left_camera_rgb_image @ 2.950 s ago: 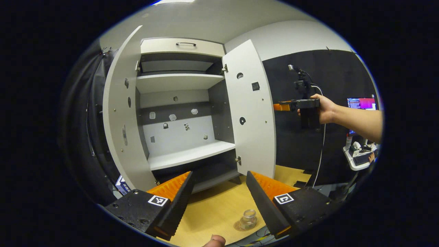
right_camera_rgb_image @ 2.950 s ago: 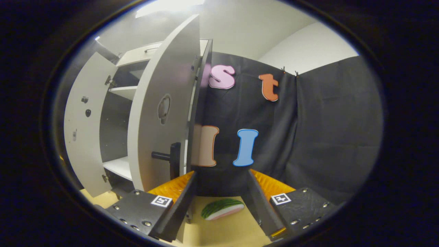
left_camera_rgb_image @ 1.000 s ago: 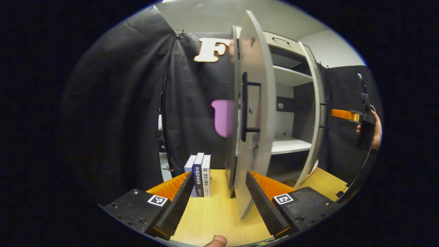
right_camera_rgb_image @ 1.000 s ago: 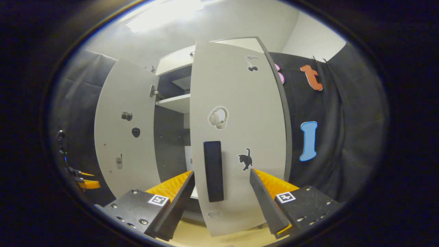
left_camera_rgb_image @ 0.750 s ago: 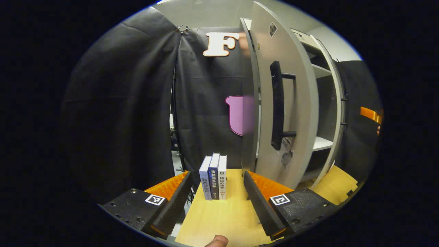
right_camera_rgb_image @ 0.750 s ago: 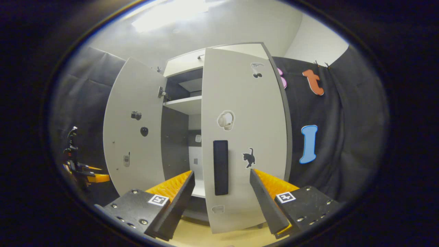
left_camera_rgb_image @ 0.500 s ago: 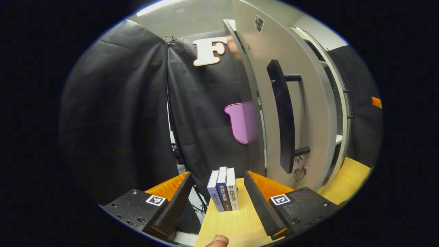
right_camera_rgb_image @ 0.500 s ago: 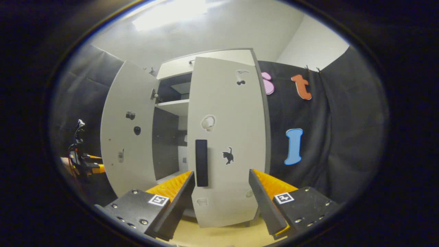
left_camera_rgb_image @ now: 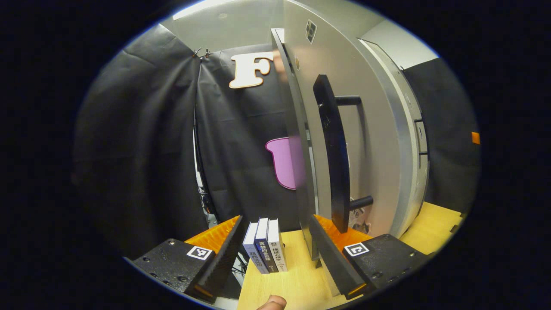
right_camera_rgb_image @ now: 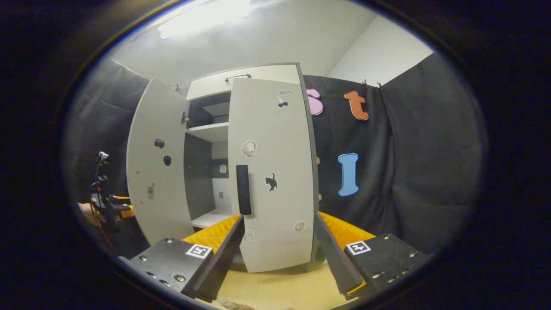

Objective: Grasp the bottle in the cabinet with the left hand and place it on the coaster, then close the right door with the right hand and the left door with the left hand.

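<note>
In the left gripper view my left gripper (left_camera_rgb_image: 275, 252) is open, low over the wooden table, on the outer side of the left cabinet door (left_camera_rgb_image: 374, 142). That door stands open and edge-on, its edge just inside my right finger (left_camera_rgb_image: 333, 262). Its long black handle (left_camera_rgb_image: 333, 150) rises above that finger. In the right gripper view my right gripper (right_camera_rgb_image: 280, 252) is open and holds nothing, a short way back from the right door (right_camera_rgb_image: 275, 206). The right door lies flat against the cabinet front, black handle (right_camera_rgb_image: 243, 189) at its left edge. The left door (right_camera_rgb_image: 155, 163) stands wide open, and the left gripper (right_camera_rgb_image: 112, 209) is beside it.
Three upright books (left_camera_rgb_image: 264, 245) stand on the table (left_camera_rgb_image: 297, 284) between my left fingers, farther off. Black cloth hangs on both sides of the cabinet. A green toy slice (right_camera_rgb_image: 319, 255) peeks from behind my right finger. Something clear and glassy (right_camera_rgb_image: 228, 303) shows at the bottom edge.
The right door has swung from open to flat against the cabinet, and my right gripper has drawn back. My left gripper has moved round to the left door's outer face, nearer its handle.
</note>
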`<state>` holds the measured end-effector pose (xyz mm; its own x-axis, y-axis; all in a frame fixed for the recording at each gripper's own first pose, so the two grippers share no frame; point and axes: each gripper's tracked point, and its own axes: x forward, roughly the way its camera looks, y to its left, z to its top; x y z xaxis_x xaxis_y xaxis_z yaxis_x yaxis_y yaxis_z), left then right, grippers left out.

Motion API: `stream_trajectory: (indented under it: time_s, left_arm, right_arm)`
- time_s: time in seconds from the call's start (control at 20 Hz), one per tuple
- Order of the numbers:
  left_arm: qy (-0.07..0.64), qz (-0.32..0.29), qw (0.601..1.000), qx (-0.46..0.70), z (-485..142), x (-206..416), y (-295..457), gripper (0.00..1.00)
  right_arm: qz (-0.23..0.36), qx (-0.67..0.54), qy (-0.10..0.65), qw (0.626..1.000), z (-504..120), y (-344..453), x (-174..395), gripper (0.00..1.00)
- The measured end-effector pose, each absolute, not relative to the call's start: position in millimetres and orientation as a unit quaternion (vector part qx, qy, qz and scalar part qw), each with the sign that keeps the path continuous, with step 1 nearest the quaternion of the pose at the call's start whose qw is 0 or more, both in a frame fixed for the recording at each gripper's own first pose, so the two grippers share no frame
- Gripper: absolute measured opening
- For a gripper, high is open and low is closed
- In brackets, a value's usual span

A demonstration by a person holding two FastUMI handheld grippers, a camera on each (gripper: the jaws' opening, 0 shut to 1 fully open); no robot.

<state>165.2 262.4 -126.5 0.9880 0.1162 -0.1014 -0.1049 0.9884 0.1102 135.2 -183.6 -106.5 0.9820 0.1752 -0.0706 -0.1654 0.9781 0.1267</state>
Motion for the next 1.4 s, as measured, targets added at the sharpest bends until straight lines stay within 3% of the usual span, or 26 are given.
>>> stream_trajectory:
  time_s: [0.3,0.7,0.75,0.85,0.95,1.0,1.05,1.15,1.4]
  left_arm:
    - [0.123,0.057,0.990,-0.026,-142,151,263,0.99]
    - [0.101,0.091,0.990,-0.028,-135,151,265,0.98]
    - [0.096,0.098,0.990,-0.026,-131,149,266,0.90]
    - [0.090,0.104,0.990,-0.012,-130,150,267,0.93]
    - [0.079,0.116,0.990,0.017,-126,150,267,0.88]
    - [0.072,0.124,0.989,0.040,-122,150,268,0.94]
    - [0.065,0.132,0.987,0.064,-118,149,270,0.87]
    - [0.064,0.142,0.984,0.086,-121,149,270,0.89]
    - [0.074,0.128,0.988,-0.043,-135,150,261,0.86]
  right_arm:
    - [0.069,0.073,0.053,0.994,-83,-213,34,0.98]
    - [0.057,0.124,0.011,0.991,-23,-239,-66,0.97]
    - [0.055,0.121,0.007,0.991,-19,-243,-75,0.98]
    - [0.045,0.112,0.003,0.993,-14,-256,-90,0.97]
    - [0.038,0.108,0.007,0.993,-12,-264,-102,0.98]
    - [0.035,0.106,0.010,0.994,-14,-267,-107,0.98]
    - [0.030,0.105,0.012,0.994,-16,-271,-110,0.98]
    - [0.024,0.100,0.019,0.995,-19,-276,-115,0.98]
    - [0.025,0.090,0.027,0.995,-26,-272,-120,0.98]
